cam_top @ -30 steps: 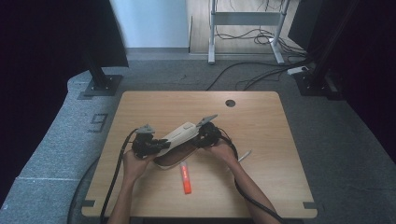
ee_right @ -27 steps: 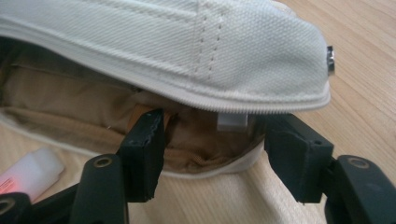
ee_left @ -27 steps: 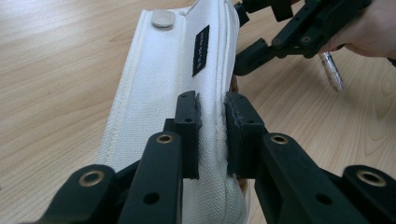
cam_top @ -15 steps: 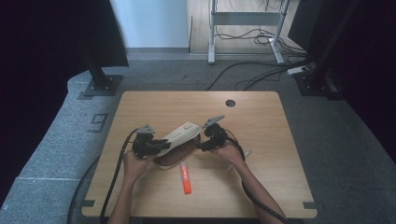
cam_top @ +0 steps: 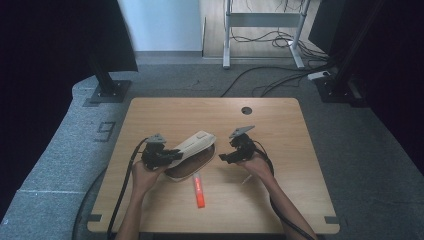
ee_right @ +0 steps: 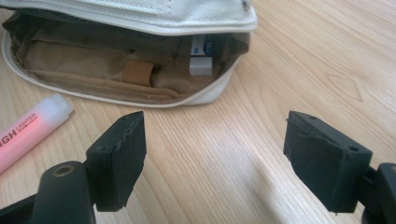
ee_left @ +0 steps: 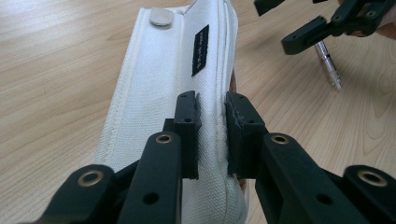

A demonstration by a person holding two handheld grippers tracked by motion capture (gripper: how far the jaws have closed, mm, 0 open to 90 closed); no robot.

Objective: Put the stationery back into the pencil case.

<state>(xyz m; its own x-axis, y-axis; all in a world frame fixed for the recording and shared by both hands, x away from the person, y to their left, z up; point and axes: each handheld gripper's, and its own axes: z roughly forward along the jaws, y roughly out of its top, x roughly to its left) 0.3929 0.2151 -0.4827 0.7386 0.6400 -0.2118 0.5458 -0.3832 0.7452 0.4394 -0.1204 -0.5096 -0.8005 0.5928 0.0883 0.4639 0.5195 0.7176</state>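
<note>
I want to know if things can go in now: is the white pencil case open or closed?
Open. The left tool holds up the flap of the pencil case, and the brown inside shows, with an eraser in it.

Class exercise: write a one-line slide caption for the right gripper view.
Open right gripper faces the propped-open pencil case, eraser inside, highlighter beside it.

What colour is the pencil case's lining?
Tan-brown lining inside the white pencil case, best in the right gripper view.

An orange highlighter [cam_top: 198, 190] and a clear pen [ee_left: 328, 64] lie on the wooden table [cam_top: 280, 130]
</note>
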